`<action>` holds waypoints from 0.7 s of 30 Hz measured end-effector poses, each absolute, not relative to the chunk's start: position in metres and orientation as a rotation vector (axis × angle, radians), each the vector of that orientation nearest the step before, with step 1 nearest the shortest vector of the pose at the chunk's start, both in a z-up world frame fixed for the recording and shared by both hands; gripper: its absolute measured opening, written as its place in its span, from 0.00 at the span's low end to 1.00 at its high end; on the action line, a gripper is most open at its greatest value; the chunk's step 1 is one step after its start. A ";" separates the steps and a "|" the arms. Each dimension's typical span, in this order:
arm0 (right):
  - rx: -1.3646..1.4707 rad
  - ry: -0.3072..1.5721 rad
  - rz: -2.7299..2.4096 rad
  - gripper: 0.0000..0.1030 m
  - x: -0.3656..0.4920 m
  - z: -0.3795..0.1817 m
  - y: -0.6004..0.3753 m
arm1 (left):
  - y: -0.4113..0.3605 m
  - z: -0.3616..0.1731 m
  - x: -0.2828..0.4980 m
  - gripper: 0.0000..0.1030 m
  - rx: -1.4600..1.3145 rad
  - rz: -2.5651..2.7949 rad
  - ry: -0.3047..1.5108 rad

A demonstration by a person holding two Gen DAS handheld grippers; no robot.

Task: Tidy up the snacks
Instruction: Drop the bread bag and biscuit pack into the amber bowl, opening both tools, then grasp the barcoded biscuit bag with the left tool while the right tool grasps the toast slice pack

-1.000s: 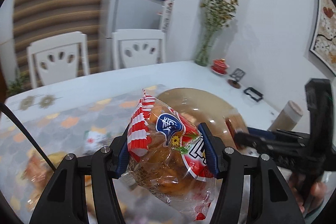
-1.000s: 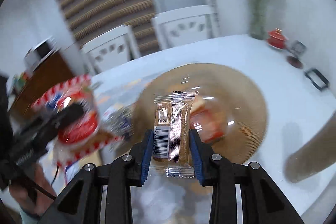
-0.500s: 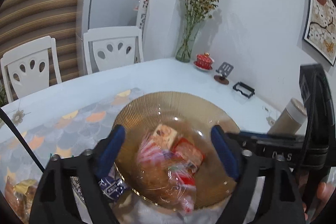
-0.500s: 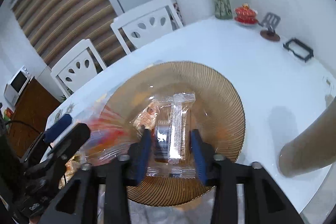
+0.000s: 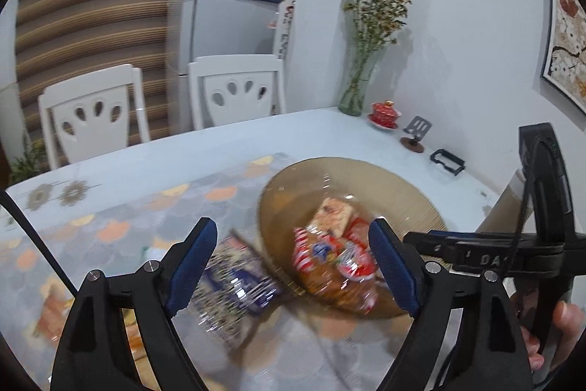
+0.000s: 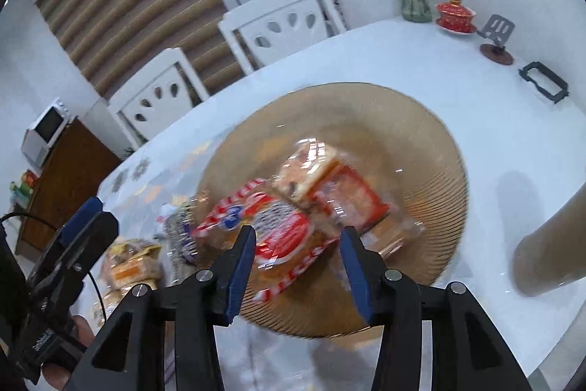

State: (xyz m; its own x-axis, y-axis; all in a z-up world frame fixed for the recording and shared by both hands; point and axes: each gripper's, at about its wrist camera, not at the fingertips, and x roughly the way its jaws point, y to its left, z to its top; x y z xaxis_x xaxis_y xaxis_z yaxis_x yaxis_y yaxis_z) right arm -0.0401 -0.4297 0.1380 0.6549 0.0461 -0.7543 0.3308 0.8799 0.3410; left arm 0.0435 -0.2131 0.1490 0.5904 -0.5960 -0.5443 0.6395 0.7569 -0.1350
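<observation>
Motion-blurred blue snack packet (image 5: 238,284) beside plate (image 5: 414,185)

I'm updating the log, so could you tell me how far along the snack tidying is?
Done: several packets, including the red-and-white bread bag, lie in the amber glass plate. In hand: nothing; left tongs and right tongs are open. Left: the blue packet and yellow-orange packets on the table.

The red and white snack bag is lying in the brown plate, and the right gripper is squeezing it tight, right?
Not quite. The red and white snack bag does lie in the brown plate, but the right gripper is open and grips nothing, as the right wrist view shows.
</observation>
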 end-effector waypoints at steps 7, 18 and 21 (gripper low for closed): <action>0.448 0.860 -0.061 0.45 -0.043 0.143 -0.392 | -0.149 0.149 0.020 0.81 0.056 -0.599 0.662; 0.363 0.920 0.120 0.45 -0.034 0.134 -0.318 | -0.020 0.121 0.002 0.81 -0.113 -0.358 0.769; 0.346 0.954 0.172 0.45 -0.027 0.126 -0.300 | 0.002 0.112 0.002 0.81 -0.143 -0.312 0.786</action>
State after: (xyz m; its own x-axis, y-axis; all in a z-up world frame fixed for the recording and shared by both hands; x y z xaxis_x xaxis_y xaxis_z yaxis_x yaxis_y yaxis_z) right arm -0.0269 -0.3002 0.1261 0.5705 0.2944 -0.7667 0.0078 0.9316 0.3635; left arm 0.0017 0.0021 0.1125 0.6638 -0.3281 -0.6721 0.2223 0.9446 -0.2416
